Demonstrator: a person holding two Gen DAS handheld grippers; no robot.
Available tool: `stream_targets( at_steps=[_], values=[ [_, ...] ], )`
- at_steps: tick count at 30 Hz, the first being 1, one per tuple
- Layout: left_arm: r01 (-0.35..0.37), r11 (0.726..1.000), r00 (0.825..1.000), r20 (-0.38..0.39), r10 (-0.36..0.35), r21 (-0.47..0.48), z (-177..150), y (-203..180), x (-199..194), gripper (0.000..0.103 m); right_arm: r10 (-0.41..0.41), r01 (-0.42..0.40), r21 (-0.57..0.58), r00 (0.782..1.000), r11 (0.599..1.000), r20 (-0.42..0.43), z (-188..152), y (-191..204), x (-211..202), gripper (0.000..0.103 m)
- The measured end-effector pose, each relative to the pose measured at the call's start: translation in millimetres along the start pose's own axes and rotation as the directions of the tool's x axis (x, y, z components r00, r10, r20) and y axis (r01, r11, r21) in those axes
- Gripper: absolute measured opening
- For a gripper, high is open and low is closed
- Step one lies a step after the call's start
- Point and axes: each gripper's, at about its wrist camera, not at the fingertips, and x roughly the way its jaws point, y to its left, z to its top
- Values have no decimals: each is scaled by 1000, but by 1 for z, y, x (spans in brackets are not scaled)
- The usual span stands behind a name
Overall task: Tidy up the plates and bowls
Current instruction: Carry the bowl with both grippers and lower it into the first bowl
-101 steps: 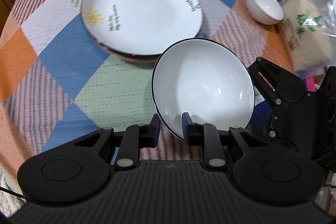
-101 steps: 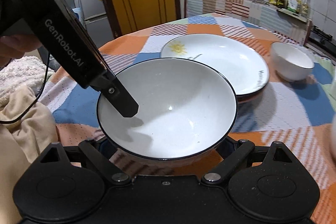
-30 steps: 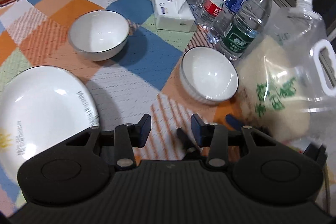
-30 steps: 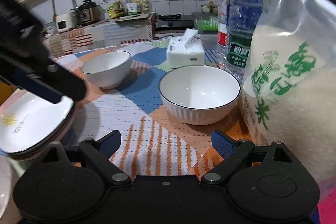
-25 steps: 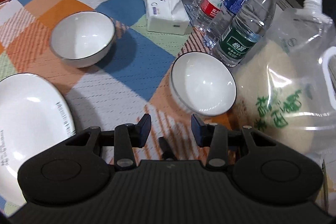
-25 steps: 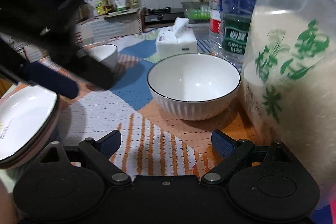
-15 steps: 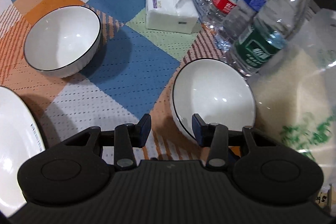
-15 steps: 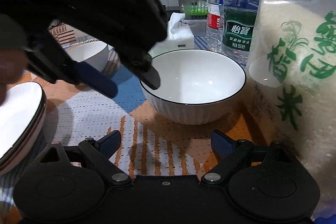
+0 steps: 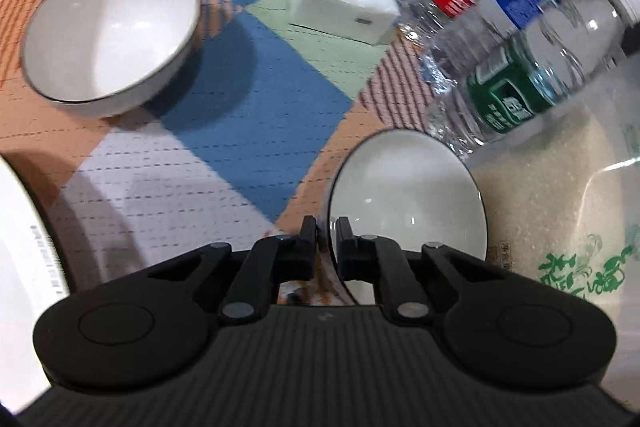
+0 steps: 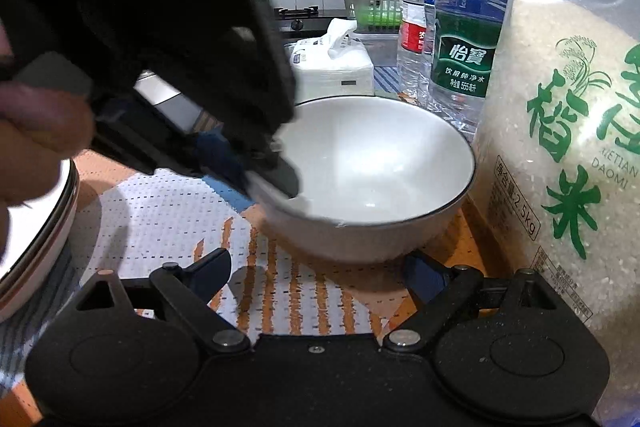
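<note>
A white bowl with a dark rim (image 9: 412, 195) sits on the checked tablecloth beside the rice bag. My left gripper (image 9: 326, 227) is shut on its near left rim; one finger is inside, one outside. The right wrist view shows the same bowl (image 10: 380, 163) with the left gripper (image 10: 276, 171) clamped on its rim. My right gripper (image 10: 320, 267) is open and empty, just in front of the bowl. A second white bowl (image 9: 108, 31) stands at the far left. The edge of the stacked plates (image 9: 24, 239) shows at the left, and also in the right wrist view (image 10: 36, 239).
A bag of rice (image 10: 568, 147) stands right of the held bowl. Several water bottles (image 9: 520, 59) and a tissue pack (image 9: 344, 3) stand behind it. A hand (image 10: 36, 131) holds the left gripper.
My left gripper moved forward to the bowl by the rice bag and closed on its rim. The right gripper moved closer to that bowl and stayed open.
</note>
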Motion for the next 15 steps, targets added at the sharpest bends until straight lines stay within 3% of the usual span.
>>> stream_targets(
  at_steps=[7,15],
  values=[
    [-19,999,1000,0,19,31,-5,9,-27,9,10,-8,-84,999,996,31,6,9,-8,94],
    [30,999,1000,-9,-30,-12,-18,38,-90,10,128,-98,-272,987,957,95,22,25,-48,96]
  ],
)
